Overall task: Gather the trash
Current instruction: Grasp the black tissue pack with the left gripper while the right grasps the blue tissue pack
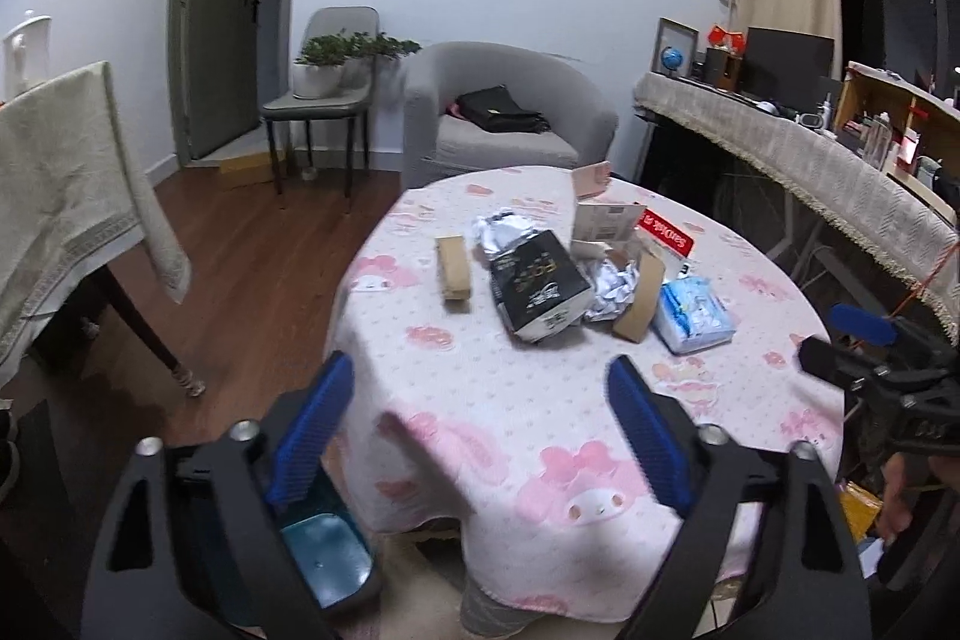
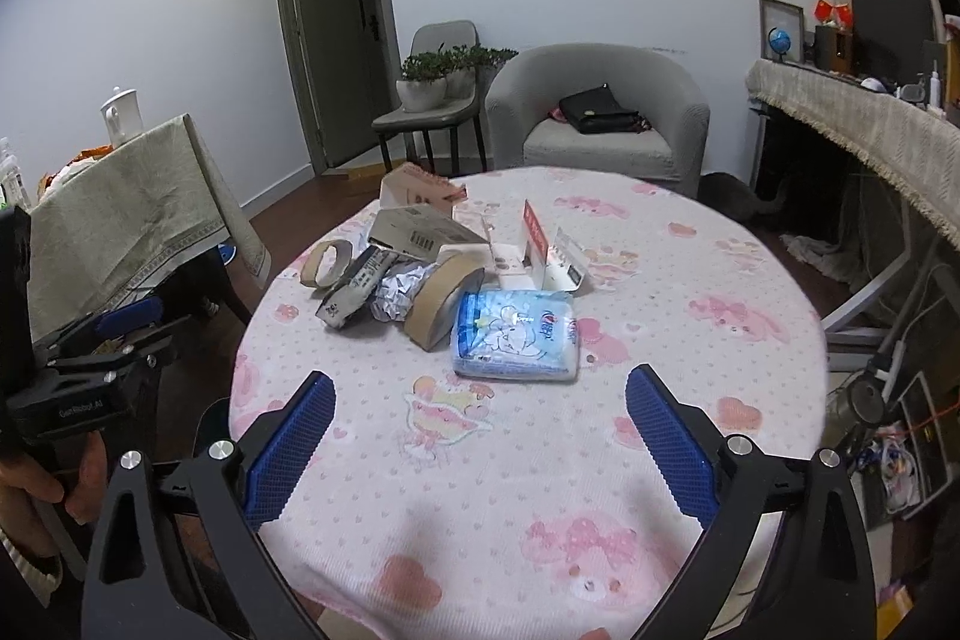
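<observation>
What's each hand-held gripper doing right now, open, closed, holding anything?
Left hand-held gripper: open, holding nothing, above the table edge.
Right hand-held gripper: open, holding nothing, above the table.

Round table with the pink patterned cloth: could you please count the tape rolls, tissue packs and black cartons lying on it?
Brown cardboard tape rolls: 2
Blue-and-white plastic tissue pack: 1
Black printed carton: 1
Total: 4

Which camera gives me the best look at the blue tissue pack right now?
Right wrist view: the blue tissue pack lies nearest that gripper, whole and unobstructed. The left wrist view shows it smaller, off to the right, beside a tape roll.
</observation>
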`<move>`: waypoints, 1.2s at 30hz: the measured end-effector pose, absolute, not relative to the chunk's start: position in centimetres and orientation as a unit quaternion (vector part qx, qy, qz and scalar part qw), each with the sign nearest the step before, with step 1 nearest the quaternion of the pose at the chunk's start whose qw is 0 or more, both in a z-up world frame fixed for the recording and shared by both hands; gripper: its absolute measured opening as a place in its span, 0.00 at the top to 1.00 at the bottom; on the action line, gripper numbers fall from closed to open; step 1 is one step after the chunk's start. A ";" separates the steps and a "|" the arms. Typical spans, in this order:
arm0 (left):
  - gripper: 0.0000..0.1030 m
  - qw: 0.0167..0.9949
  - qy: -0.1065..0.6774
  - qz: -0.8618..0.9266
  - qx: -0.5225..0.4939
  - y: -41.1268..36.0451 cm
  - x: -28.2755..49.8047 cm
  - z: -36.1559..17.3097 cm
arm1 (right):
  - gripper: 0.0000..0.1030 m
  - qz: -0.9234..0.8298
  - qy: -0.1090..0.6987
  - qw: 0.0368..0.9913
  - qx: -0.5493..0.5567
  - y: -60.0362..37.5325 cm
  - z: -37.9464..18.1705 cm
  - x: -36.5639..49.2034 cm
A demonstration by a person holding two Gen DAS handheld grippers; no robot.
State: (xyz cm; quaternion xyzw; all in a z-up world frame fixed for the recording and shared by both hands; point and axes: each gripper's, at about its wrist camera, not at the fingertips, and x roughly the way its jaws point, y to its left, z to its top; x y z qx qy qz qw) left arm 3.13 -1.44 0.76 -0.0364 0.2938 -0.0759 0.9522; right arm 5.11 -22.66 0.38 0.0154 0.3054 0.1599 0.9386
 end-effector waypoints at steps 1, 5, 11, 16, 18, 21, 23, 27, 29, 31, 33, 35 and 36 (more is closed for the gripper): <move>0.17 0.952 0.294 -0.080 -0.038 -1.6 3.4 0.7 | 0.08 0.162 0.310 0.937 0.017 -22.6 0.2 5.5; 0.27 0.945 0.306 -0.105 -0.056 -2.2 5.1 0.2 | 0.09 0.163 0.317 0.934 0.013 -22.2 -0.2 7.0; 0.33 0.930 0.327 -0.130 -0.109 -2.3 7.3 -0.7 | 0.12 0.163 0.332 0.929 0.012 -22.1 -0.7 8.7; 0.36 0.919 0.341 -0.143 -0.140 -2.6 8.7 -1.2 | 0.17 0.166 0.354 0.920 0.011 -22.0 -1.7 9.6; 0.36 0.912 0.349 -0.148 -0.159 -2.6 9.4 -1.6 | 0.19 0.167 0.360 0.918 0.013 -22.0 -2.0 9.9; 0.36 0.905 0.356 -0.149 -0.179 -2.6 10.2 -2.0 | 0.19 0.171 0.369 0.913 0.020 -21.9 -2.4 10.5; 0.36 0.905 0.355 -0.147 -0.183 -2.6 10.5 -2.1 | 0.19 0.170 0.374 0.912 0.019 -21.8 -2.5 10.8; 0.35 0.900 0.363 -0.139 -0.196 -2.2 11.5 -2.4 | 0.19 0.159 0.382 0.910 0.013 -21.7 -2.9 11.5; 0.31 0.896 0.370 -0.137 -0.202 -2.1 11.9 -2.7 | 0.19 0.156 0.388 0.908 0.013 -21.7 -3.2 11.8; 0.29 0.892 0.378 -0.137 -0.206 -2.1 12.1 -3.1 | 0.19 0.155 0.392 0.907 0.014 -21.7 -3.4 12.2; 0.29 0.889 0.383 -0.134 -0.211 -2.0 12.5 -3.4 | 0.19 0.153 0.395 0.906 0.012 -21.6 -3.5 12.6; 0.29 0.886 0.384 -0.135 -0.222 -1.8 12.7 -3.6 | 0.19 0.149 0.397 0.905 0.009 -21.5 -3.6 13.0; 0.28 0.885 0.383 -0.135 -0.226 -1.7 12.9 -3.6 | 0.19 0.148 0.399 0.905 0.009 -21.5 -3.6 13.1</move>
